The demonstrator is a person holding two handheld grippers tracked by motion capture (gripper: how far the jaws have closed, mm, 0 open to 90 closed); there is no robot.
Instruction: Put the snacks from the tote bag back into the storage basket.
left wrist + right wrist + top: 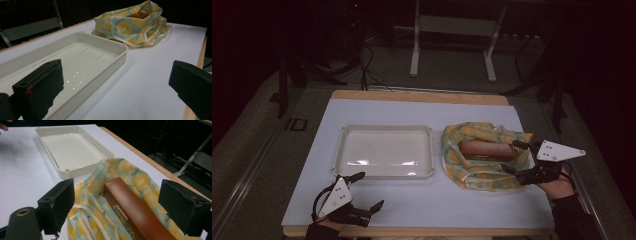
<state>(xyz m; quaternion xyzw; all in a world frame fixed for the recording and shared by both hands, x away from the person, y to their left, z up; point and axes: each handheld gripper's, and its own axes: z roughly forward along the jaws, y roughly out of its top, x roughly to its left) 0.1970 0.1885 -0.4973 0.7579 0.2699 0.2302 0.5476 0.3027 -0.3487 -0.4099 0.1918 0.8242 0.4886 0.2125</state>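
From above my side, the high view looks forward and down. My left gripper view sits low beside the white tray [75, 57]; my right looks closely over the brown box [132, 207] (both share the tray).

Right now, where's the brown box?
In the high view the brown box lies inside the open yellow-patterned bag at table right, beside the white tray, between the right gripper's open jaws.

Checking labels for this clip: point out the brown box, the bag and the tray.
Box [486, 149], high view, its top face.
Bag [472, 176], high view, near fabric edge.
Tray [384, 128], high view, far rim.
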